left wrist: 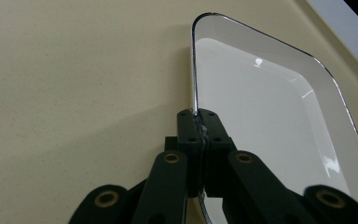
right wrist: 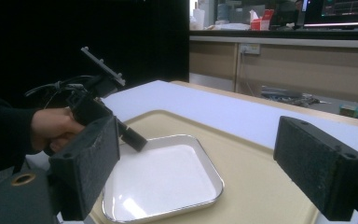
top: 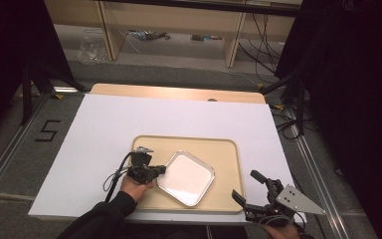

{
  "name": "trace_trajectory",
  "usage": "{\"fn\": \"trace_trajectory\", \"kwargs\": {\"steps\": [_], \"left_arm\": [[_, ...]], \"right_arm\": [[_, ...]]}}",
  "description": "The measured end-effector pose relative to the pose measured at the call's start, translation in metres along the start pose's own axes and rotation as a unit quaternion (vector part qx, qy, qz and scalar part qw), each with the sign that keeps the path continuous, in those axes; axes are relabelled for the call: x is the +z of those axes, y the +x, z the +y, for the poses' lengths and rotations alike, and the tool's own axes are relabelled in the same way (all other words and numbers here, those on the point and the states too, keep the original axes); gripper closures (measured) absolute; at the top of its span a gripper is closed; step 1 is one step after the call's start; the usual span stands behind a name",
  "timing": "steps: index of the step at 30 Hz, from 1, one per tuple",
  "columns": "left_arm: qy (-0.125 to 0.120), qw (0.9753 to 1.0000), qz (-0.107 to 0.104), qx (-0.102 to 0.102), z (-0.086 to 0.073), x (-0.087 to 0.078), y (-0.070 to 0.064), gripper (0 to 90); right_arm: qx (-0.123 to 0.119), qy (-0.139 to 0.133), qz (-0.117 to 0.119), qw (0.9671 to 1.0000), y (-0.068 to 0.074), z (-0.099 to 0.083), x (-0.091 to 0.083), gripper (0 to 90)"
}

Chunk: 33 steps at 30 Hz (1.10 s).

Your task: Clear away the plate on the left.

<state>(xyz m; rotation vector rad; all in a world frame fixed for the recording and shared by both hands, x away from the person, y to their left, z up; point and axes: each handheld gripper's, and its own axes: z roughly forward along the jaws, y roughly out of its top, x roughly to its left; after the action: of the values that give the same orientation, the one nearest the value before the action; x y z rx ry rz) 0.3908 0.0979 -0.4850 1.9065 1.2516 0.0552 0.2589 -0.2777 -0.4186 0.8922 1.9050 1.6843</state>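
A square white dish with a shiny metal rim point(top: 186, 177) lies on a beige tray point(top: 224, 149) near the table's front. My left gripper point(top: 162, 170) is shut on the dish's left rim. In the left gripper view the two jaws pinch the thin rim point(left wrist: 195, 84) at the left gripper point(left wrist: 198, 122), with the dish point(left wrist: 270, 116) spreading to the right. My right gripper point(top: 246, 186) stands open off the tray's front right corner, nothing between its jaws. The right gripper view looks across the dish point(right wrist: 163, 182) between its wide-apart fingers point(right wrist: 88, 163), toward the left gripper point(right wrist: 137, 140) and hand.
A white sheet point(top: 109, 124) covers the wooden table point(top: 179, 92). Shelving and cables point(top: 149, 35) stand beyond the far edge. Black stands point(top: 30, 84) flank the table on both sides. A "5" mark point(top: 47, 130) is on the floor at left.
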Motion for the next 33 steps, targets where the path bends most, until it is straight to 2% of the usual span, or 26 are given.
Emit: {"fn": "trace_trajectory", "kwargs": {"steps": [1, 4, 5, 8, 9, 10, 11, 13, 14, 15, 16, 18, 19, 21, 24, 28, 33], "left_arm": [[-0.006, 1.0000, 0.003, -0.005, -0.001, 0.000, -0.001, 88.3], [0.000, 1.0000, 0.000, -0.006, -0.001, 0.001, 0.000, 88.2], [0.007, 1.0000, -0.003, 0.001, -0.002, 0.000, 0.000, 88.0], [0.008, 1.0000, 0.001, -0.002, -0.003, 0.002, -0.001, 87.8], [0.015, 0.9999, -0.001, 0.007, -0.003, 0.001, -0.001, 87.8], [0.019, 0.9998, -0.001, 0.005, -0.003, 0.000, -0.001, 87.6], [0.023, 0.9995, -0.001, 0.024, -0.003, 0.001, 0.001, 87.4], [0.023, 0.9994, -0.005, 0.026, -0.004, 0.000, 0.001, 87.0], [0.029, 0.9994, 0.004, 0.018, -0.005, -0.003, -0.001, 86.6], [0.029, 0.9994, 0.004, 0.018, -0.005, -0.003, -0.001, 85.8], [0.030, 0.9990, 0.007, 0.031, -0.005, -0.003, 0.000, 84.6], [0.038, 0.9989, 0.006, 0.029, -0.007, -0.007, -0.002, 82.8], [0.041, 0.9983, 0.004, 0.041, -0.007, -0.008, -0.001, 82.6], [0.049, 0.9977, 0.006, 0.046, -0.009, -0.010, -0.002, 83.1], [0.052, 0.9975, 0.009, 0.047, -0.012, -0.011, -0.004, 84.6], [0.060, 0.9977, 0.005, 0.031, -0.018, -0.019, -0.004, 83.9], [0.066, 0.9975, 0.003, 0.025, -0.023, -0.027, -0.004, 82.2]], "right_arm": [[-0.001, -0.001, 0.000, 1.0000, 0.000, 0.000, 0.000, 15.2], [-0.016, -0.004, -0.006, 0.9998, -0.002, 0.000, 0.000, 15.2], [-0.017, -0.004, -0.006, 0.9998, -0.002, 0.000, -0.001, 15.2], [-0.017, -0.004, -0.006, 0.9998, -0.002, 0.001, -0.001, 15.2], [-0.017, -0.004, -0.006, 0.9998, -0.002, 0.000, 0.000, 15.2], [-0.017, -0.004, -0.006, 0.9998, -0.002, 0.001, -0.001, 15.2], [-0.016, -0.013, -0.007, 0.9998, -0.002, 0.000, 0.001, 15.2], [-0.015, -0.004, -0.006, 0.9999, -0.002, 0.000, -0.001, 15.2], [-0.016, -0.013, -0.008, 0.9998, -0.002, 0.000, 0.000, 15.2], [-0.018, -0.017, -0.009, 0.9996, -0.002, 0.000, 0.001, 15.2], [-0.018, -0.014, -0.009, 0.9997, -0.002, 0.000, 0.000, 15.2], [-0.016, -0.013, -0.008, 0.9998, -0.002, 0.000, 0.000, 15.2], [-0.020, -0.016, -0.008, 0.9996, -0.003, 0.000, 0.001, 15.2], [-0.026, -0.013, -0.010, 0.9995, -0.003, 0.001, 0.000, 15.2], [-0.025, -0.019, -0.010, 0.9995, -0.003, 0.000, 0.001, 15.2], [-0.025, -0.018, -0.010, 0.9995, -0.003, 0.000, 0.001, 15.2], [-0.019, -0.015, -0.008, 0.9997, -0.002, 0.000, 0.001, 15.2]]}}
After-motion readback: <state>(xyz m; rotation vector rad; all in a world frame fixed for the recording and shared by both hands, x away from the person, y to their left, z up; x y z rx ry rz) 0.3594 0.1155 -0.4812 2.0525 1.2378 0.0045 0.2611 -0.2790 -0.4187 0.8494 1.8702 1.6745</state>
